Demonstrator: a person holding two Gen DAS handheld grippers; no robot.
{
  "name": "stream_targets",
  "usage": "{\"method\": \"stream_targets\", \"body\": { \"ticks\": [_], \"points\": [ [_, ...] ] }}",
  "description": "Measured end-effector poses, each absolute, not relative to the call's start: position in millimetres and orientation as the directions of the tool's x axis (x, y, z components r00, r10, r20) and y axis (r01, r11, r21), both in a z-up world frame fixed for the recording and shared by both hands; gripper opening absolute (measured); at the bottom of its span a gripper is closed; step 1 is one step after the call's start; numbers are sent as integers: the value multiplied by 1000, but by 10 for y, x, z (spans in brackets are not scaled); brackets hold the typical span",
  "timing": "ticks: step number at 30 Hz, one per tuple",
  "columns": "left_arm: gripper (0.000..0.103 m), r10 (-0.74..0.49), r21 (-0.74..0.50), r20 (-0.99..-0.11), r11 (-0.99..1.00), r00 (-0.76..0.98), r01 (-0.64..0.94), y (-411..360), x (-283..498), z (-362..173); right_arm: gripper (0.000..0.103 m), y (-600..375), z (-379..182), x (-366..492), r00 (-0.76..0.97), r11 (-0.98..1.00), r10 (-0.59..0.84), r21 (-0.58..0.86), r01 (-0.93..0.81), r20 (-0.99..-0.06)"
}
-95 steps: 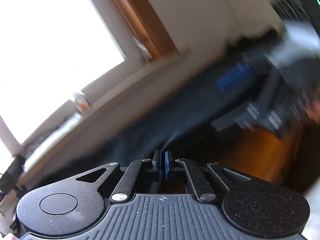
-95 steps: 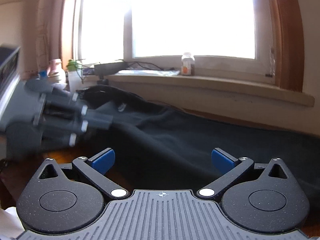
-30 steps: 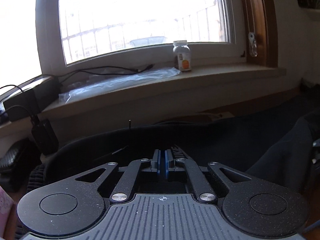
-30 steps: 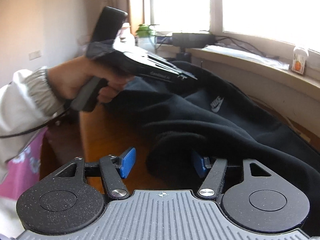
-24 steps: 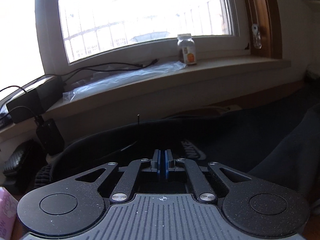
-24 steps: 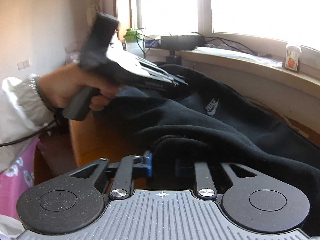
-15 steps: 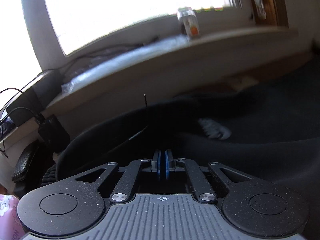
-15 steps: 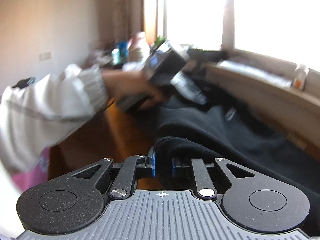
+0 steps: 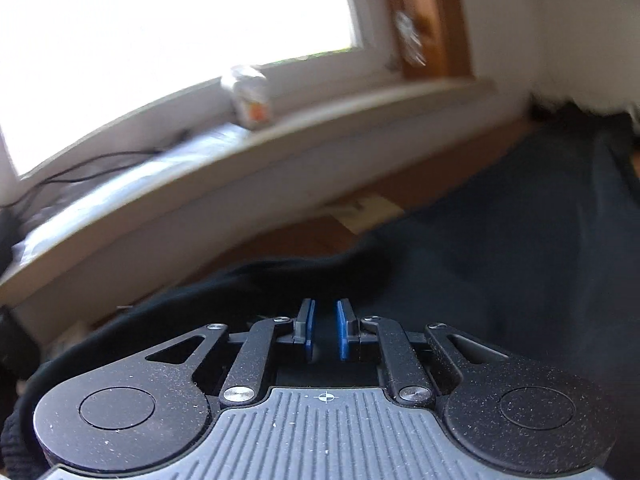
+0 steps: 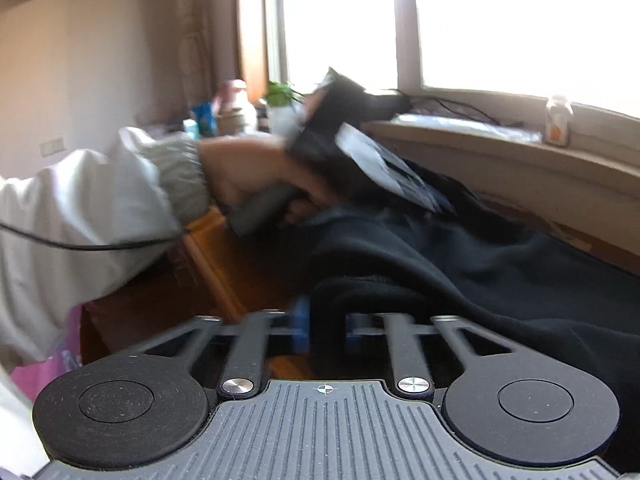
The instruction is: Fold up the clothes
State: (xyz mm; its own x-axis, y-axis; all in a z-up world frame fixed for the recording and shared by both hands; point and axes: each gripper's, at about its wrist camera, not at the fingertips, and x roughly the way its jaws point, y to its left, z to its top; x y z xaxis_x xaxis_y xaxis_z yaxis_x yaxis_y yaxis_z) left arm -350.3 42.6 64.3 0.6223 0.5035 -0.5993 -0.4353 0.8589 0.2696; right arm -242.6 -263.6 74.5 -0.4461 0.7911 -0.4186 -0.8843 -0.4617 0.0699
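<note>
Room: bright window with a pale sill (image 9: pixel 280 148) along the far side, a small bottle (image 9: pixel 250 96) standing on it; wooden tabletop (image 10: pixel 216 256) below, running left to right
Garment: black garment (image 10: pixel 500 264) spread loosely over the tabletop, rumpled, with ridges and a raised hump near the right gripper; no flat, squared stack to be seen
Progress: judged mid-fold; cloth is gathered and lifted in places, but which fold this is cannot be told
Left: a flat finish and tidy edges, as far as the views show
Right gripper (image 10: pixel 324 330): jaws narrow, pinching a thick roll of the garment that rises between them
Left gripper (image 9: pixel 323 330): jaws slightly apart, a slim gap showing; dark cloth lies just beyond and beneath them, with nothing seen clamped
Person: left hand (image 10: pixel 256 176) grips its tool at the far left over the garment, white sleeve (image 10: pixel 80 208) behind
</note>
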Motion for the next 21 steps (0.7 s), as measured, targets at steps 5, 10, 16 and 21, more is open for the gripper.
{"method": "stream_targets", "body": {
  "ticks": [5,10,16,21],
  "points": [
    [14,493,234,-623,858,607,-456,562,-3485,518,11,-2849,783,-2461,-500,-528,752,62,-847,-430],
    [14,502,205,-604,848,619,-489,594,-3604,486,6,-2965,669,-2473,-517,-564,696,67,-823,-499],
    [17,500,178,-604,844,620,-506,617,-3642,536,7,-3084,748,-2313,-503,-544,718,61,-837,-481],
    [48,549,147,-573,800,609,-582,507,-4039,761,9,-3007,837,-2160,-455,-504,764,19,-864,-457]
  ]
}}
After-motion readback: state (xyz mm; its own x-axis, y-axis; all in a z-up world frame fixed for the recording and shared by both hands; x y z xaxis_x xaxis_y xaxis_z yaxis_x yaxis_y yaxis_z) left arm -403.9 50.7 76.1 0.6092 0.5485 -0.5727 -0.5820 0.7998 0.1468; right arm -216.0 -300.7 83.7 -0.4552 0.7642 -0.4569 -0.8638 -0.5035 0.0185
